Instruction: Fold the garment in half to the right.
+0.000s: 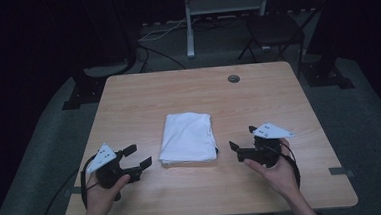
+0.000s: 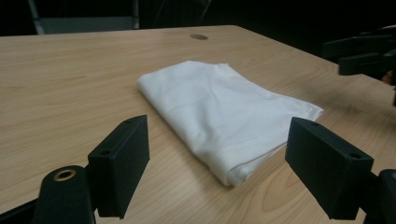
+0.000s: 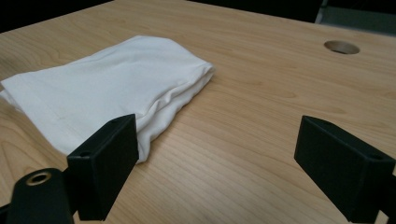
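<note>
You are holding the left gripper [image 1: 134, 158] and the right gripper [image 1: 241, 143] released and empty, with the folded white cloth [image 1: 188, 136] lying flat between their fingers, so the folding looks finished.

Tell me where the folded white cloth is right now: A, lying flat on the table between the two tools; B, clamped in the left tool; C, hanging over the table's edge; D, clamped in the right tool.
A: the folded white cloth lies flat on the table, with the left tool and the right tool open on either side, touching nothing.
</note>
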A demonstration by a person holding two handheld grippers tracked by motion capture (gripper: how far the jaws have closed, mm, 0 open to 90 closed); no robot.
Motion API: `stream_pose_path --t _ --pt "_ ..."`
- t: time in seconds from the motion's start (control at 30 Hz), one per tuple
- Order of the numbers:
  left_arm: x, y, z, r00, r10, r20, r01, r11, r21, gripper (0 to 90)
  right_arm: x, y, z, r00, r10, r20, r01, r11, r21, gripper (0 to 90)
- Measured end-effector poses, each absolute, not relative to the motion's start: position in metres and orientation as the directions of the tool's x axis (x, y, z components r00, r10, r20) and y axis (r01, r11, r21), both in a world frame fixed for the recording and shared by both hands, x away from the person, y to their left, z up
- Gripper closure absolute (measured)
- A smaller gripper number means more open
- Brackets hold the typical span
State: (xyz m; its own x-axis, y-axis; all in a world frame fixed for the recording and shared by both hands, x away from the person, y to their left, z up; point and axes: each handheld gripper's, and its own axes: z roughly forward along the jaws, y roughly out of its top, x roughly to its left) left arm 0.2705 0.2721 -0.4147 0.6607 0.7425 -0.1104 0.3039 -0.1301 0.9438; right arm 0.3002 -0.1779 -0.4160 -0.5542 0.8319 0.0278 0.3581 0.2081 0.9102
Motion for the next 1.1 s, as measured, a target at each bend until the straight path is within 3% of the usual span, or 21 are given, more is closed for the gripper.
stream_pose_path --t 0.5,1.1 --pt "0.246 0.303 -0.406 0.598 0.802 -0.004 0.24 -0.174 0.955 21.7 0.268 -0.217 -0.411 -0.5 0.866 -0.006 0.324 0.193 0.926 13.1" --pt "0.232 0.325 -0.409 0.55 0.835 0.003 0.219 -0.147 0.965 21.8 0.233 -0.267 -0.422 -0.385 0.923 0.018 0.332 0.12 0.936 13.1"
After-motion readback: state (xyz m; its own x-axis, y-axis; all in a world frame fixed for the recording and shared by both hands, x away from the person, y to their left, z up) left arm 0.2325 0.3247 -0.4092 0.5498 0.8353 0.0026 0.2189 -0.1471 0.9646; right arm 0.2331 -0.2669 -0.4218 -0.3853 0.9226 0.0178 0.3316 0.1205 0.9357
